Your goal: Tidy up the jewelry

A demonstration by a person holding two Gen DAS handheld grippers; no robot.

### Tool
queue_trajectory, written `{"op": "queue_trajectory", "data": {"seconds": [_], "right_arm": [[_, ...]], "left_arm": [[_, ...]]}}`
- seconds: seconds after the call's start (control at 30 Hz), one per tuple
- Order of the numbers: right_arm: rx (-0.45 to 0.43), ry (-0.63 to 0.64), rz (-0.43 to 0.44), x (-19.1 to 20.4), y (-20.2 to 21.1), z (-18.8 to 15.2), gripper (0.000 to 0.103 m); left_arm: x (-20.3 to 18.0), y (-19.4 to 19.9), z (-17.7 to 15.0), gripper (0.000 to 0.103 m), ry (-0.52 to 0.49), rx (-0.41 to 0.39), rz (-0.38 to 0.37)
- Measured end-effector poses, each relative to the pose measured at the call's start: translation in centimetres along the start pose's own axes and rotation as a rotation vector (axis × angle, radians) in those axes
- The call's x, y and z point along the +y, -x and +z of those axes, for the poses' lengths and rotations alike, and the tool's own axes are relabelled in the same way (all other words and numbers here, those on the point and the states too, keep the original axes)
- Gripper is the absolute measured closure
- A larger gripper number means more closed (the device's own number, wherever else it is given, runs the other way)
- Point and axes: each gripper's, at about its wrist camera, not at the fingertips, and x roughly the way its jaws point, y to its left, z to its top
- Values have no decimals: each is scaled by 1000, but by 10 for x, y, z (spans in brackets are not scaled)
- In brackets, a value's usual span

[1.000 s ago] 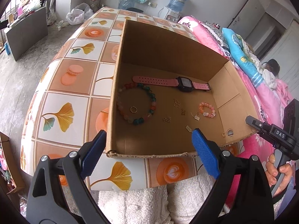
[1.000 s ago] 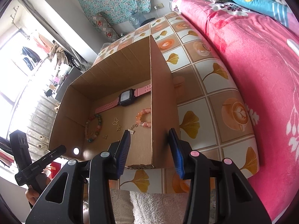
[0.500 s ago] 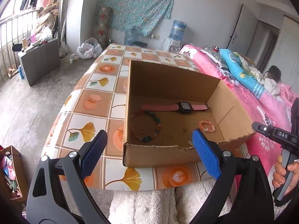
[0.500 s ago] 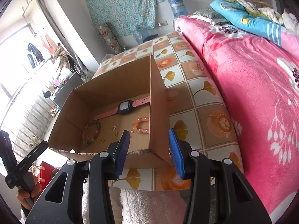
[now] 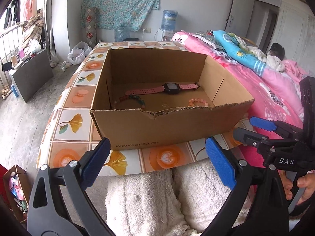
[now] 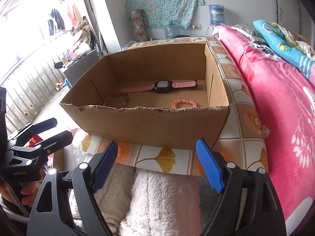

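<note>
Both pulled back from cardboard box, now at twelve o'clock; left gripper agape, right gripper just spreading, both empty; jewelry apparently done.

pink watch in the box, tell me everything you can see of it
The watch has a black squarish case with a dark screen and a pink strap punched with rows of small holes. It looks like plastic or rubber. It lies unbuckled and stretched out flat on the floor of the cardboard box, near the back wall, behind the beaded bracelets. Nothing else touches it.
</note>
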Motion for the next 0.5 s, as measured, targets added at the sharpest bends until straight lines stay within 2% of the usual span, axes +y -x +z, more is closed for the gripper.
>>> {"op": "queue_trajectory", "data": {"seconds": [0.13,0.2,0.4,0.5], "right_arm": [[42,-52,2,-5,-12,2,23],[46,-65,2,-6,-14,3,23],[51,-83,0,-6,-16,4,23],[53,-91,11,-6,-17,6,23]], "left_arm": [[-8,-11,2,9,-43,4,114],[-8,-16,5,9,-43,14,141],[-7,-25,11,9,-30,61,145],[-7,-36,14,9,-35,141,133]]}}
